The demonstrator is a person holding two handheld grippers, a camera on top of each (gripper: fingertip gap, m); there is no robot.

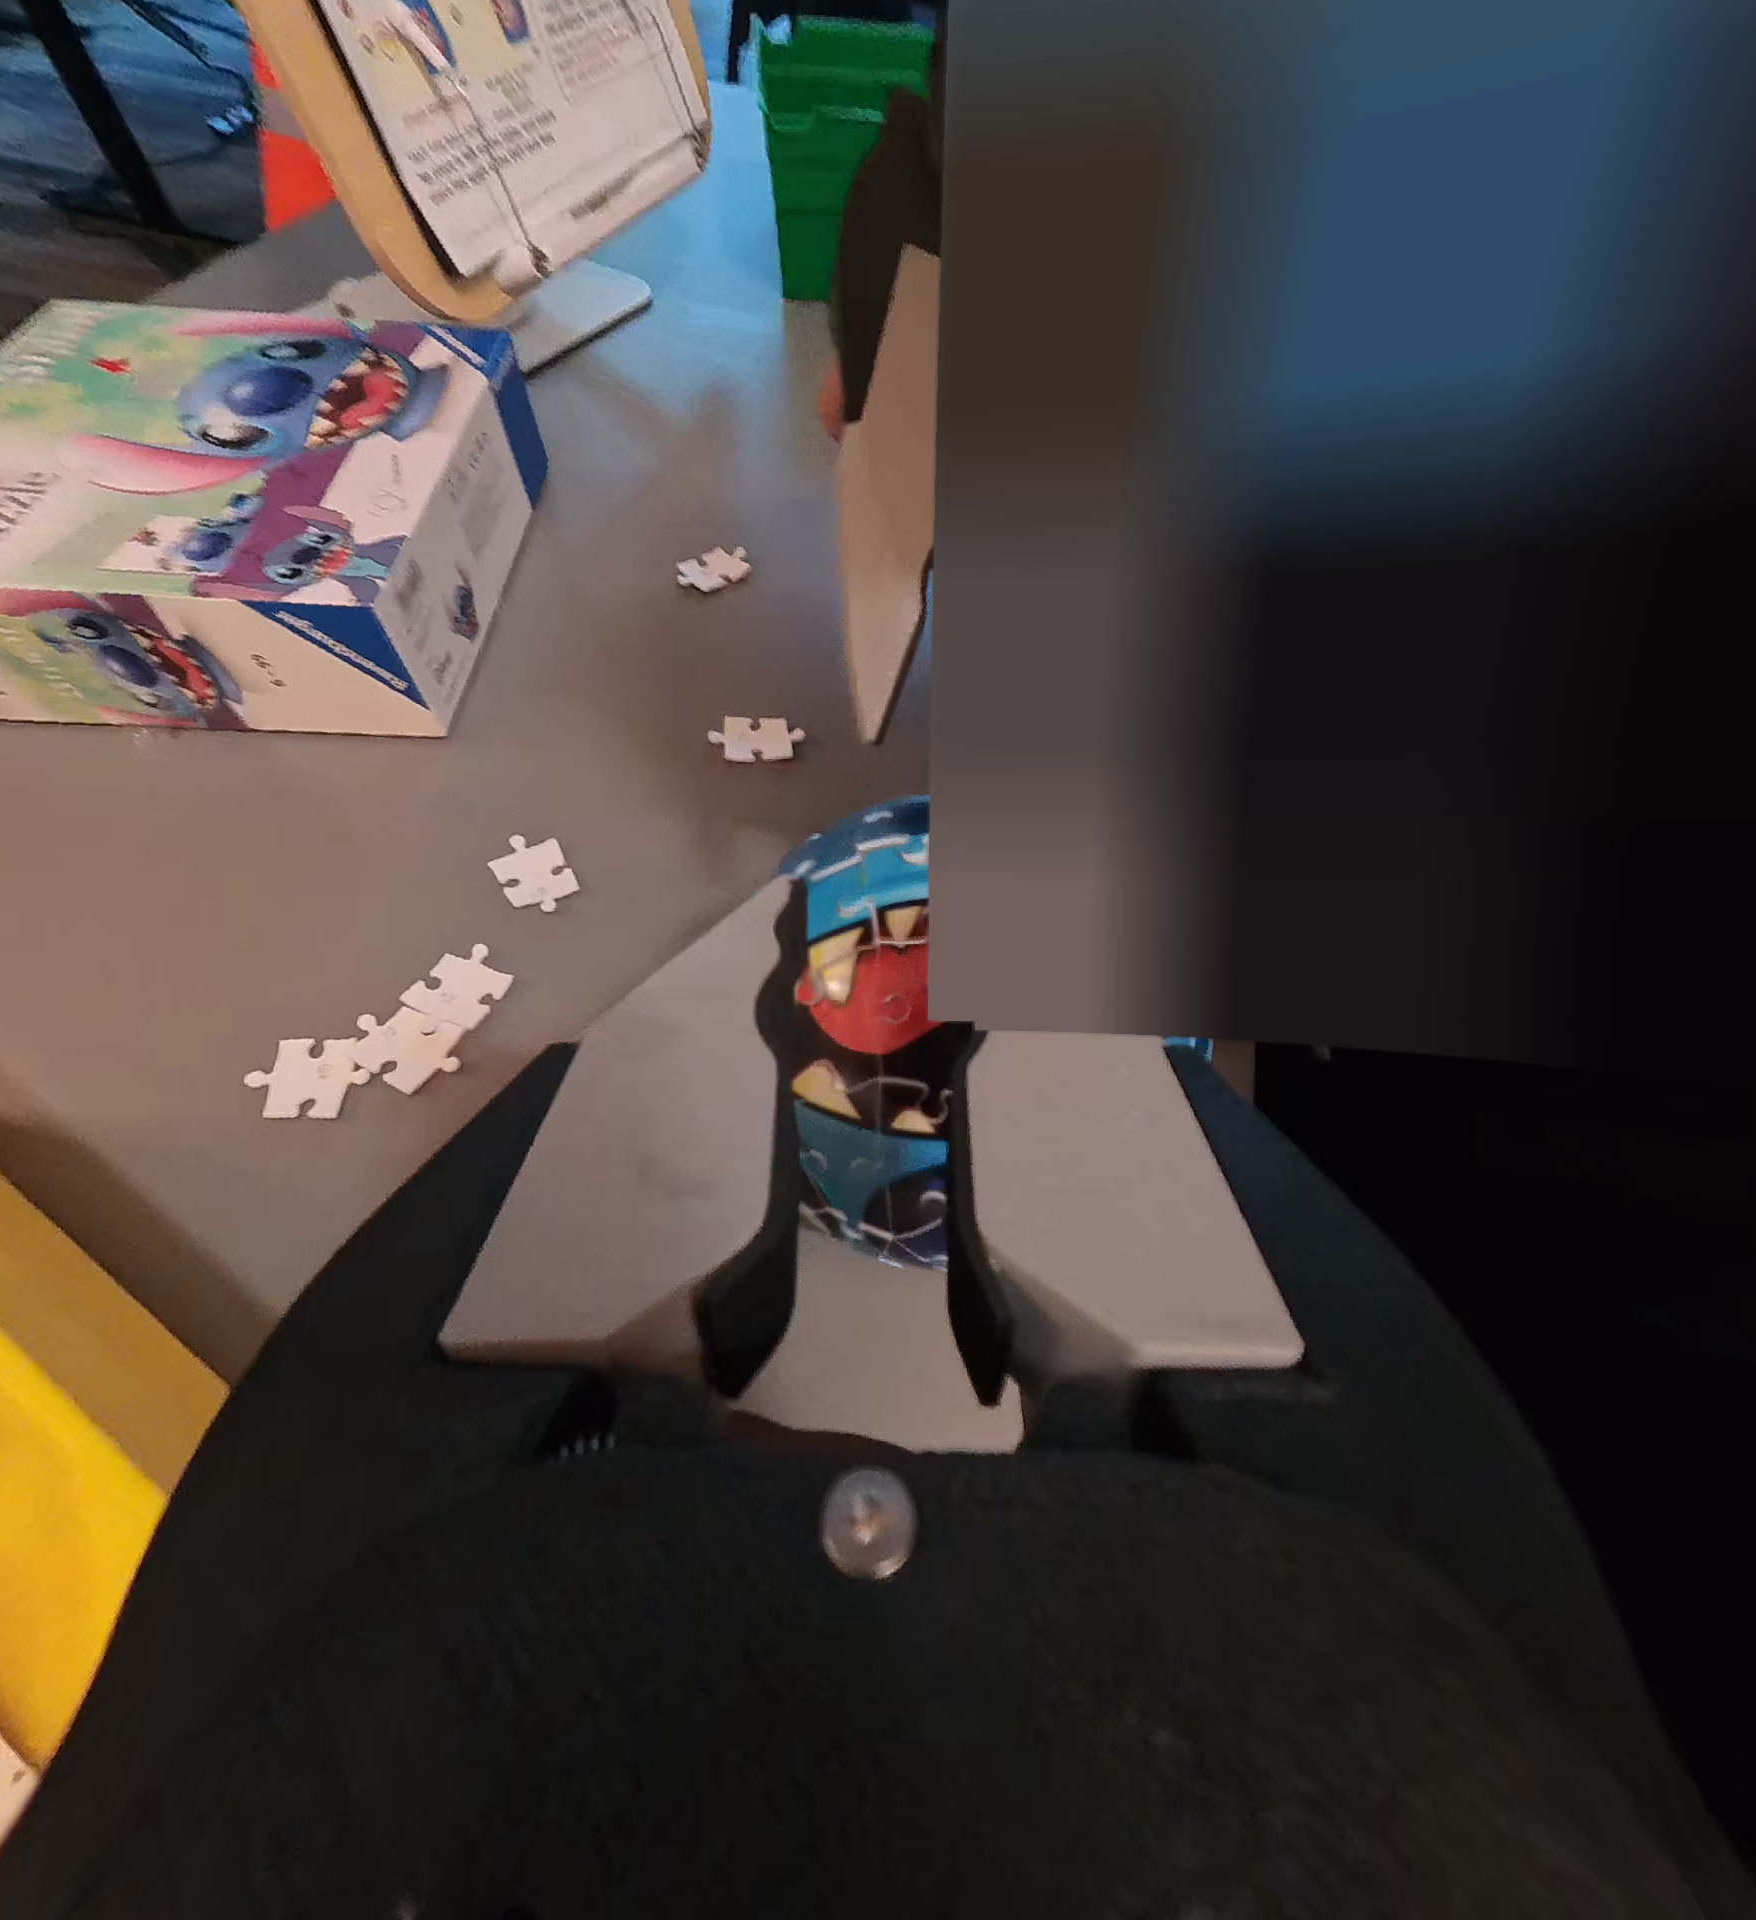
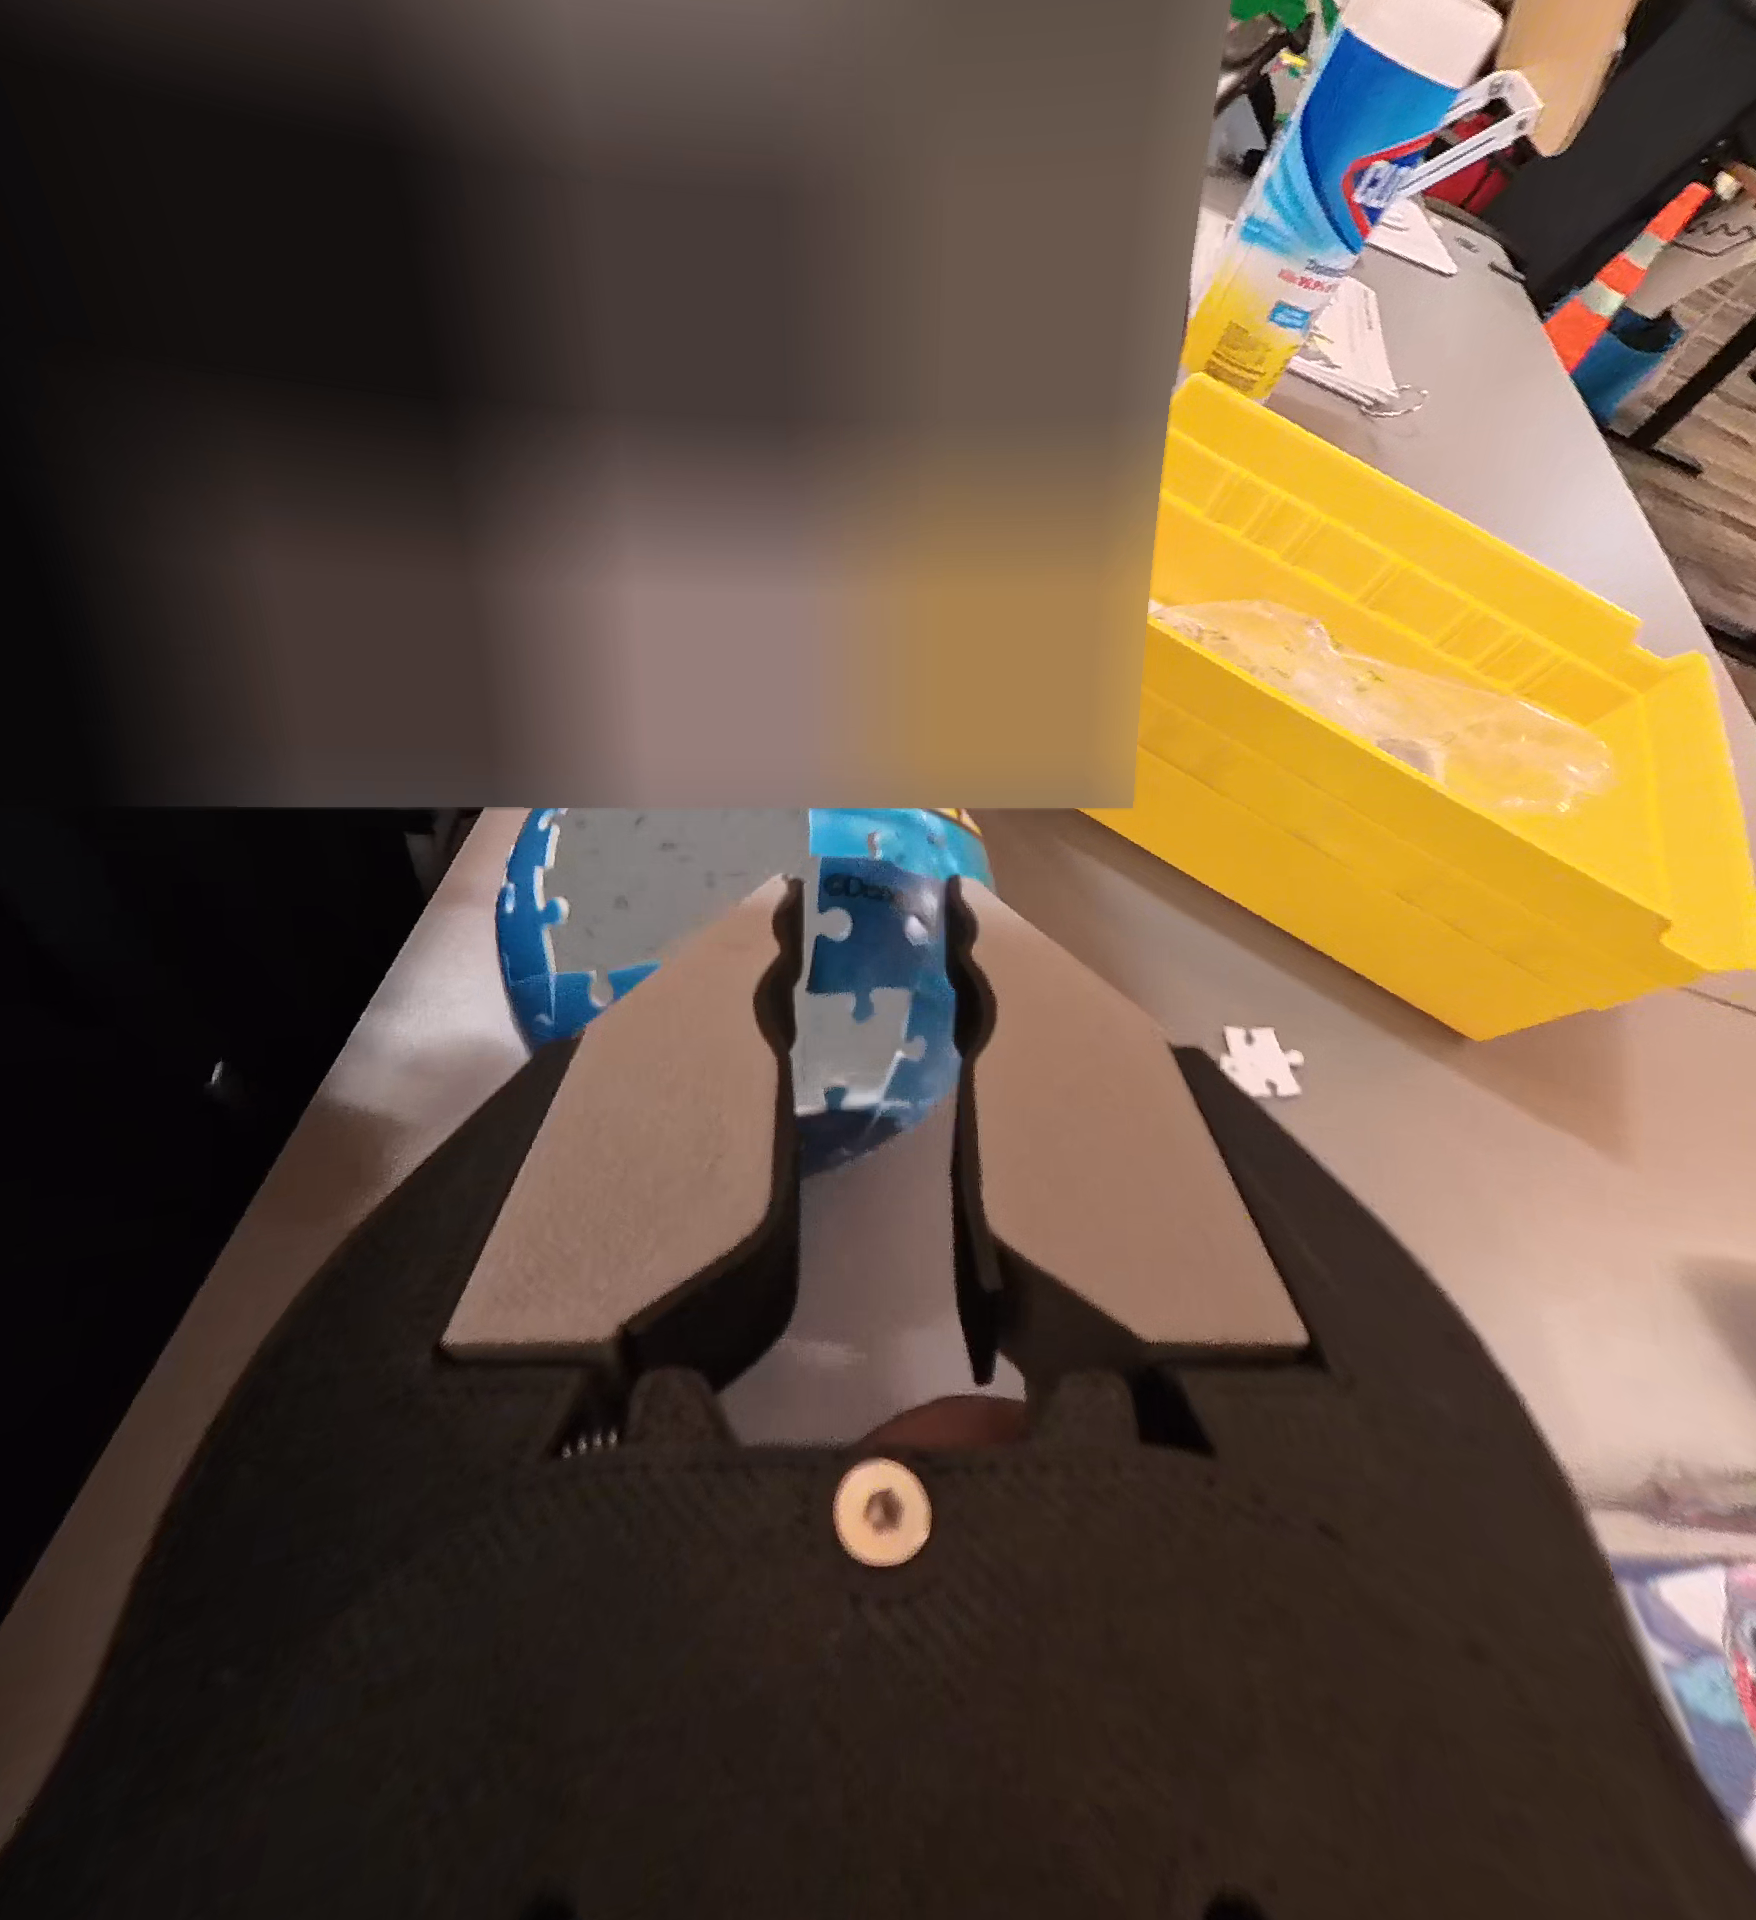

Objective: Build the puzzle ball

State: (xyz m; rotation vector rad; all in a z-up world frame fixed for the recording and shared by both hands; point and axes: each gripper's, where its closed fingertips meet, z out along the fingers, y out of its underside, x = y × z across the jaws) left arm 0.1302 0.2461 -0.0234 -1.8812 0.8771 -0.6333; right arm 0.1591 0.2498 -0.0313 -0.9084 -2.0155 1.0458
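On a grey table (image 1: 178, 935), a partly built puzzle ball (image 1: 869, 1101) sits between two hand-held grippers that face it from opposite sides. Seen along the left gripper (image 1: 874, 1049), its fingers stand parted with the ball's printed face showing in the gap; whether they touch the ball cannot be told. From the other side, the right gripper (image 2: 869, 997) is likewise parted and carries nothing, and the ball (image 2: 853, 987) shows a wide unfilled hole in its shell. Loose white pieces (image 1: 406, 1029) lie face down to the left, near the puzzle box (image 1: 230, 499). A yellow bin (image 2: 1425, 790) stands beside the ball. Squeezing the open shell could likely buckle it and pop joined pieces apart; a nudge could roll it toward the table edge
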